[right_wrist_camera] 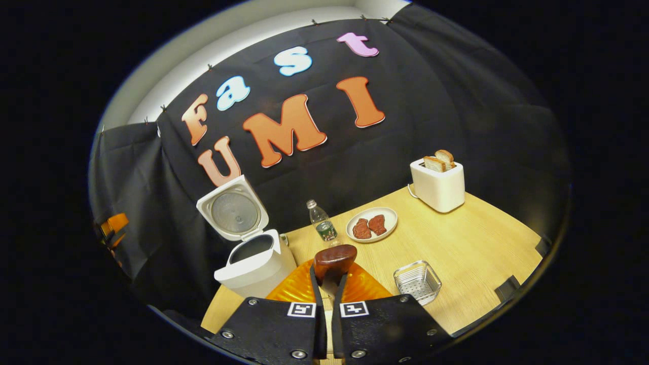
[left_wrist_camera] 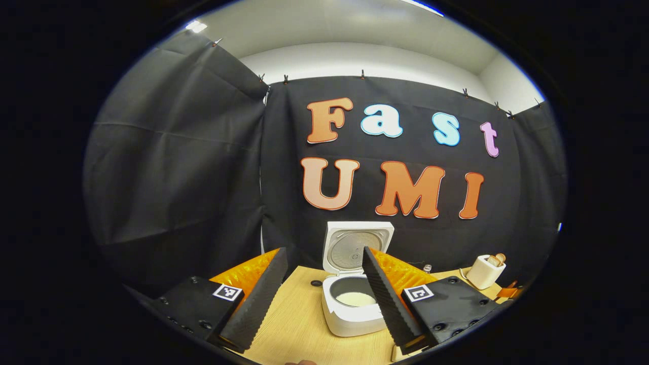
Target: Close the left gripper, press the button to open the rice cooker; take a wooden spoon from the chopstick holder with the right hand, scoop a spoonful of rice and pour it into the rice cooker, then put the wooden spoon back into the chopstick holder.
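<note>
The white rice cooker [left_wrist_camera: 350, 317] stands on the wooden table with its lid [left_wrist_camera: 355, 246] swung upright; a pale layer of rice lies in the pot [left_wrist_camera: 355, 299]. My left gripper [left_wrist_camera: 323, 250] is open, its fingers framing the cooker from the near side, nothing between them. In the right gripper view the same cooker [right_wrist_camera: 256, 266] stands open at the left. My right gripper [right_wrist_camera: 328, 284] is shut on the neck of a dark wooden spoon [right_wrist_camera: 334, 258], whose bowl sticks out past the fingertips, to the right of the cooker. Whether it carries rice I cannot tell.
A small square mesh basket [right_wrist_camera: 417, 281] sits right of the spoon. Farther back are a plastic bottle [right_wrist_camera: 322, 223], a plate [right_wrist_camera: 388, 215] with two pieces of meat, and a white toaster [right_wrist_camera: 437, 185] with bread, also seen as toaster [left_wrist_camera: 484, 274].
</note>
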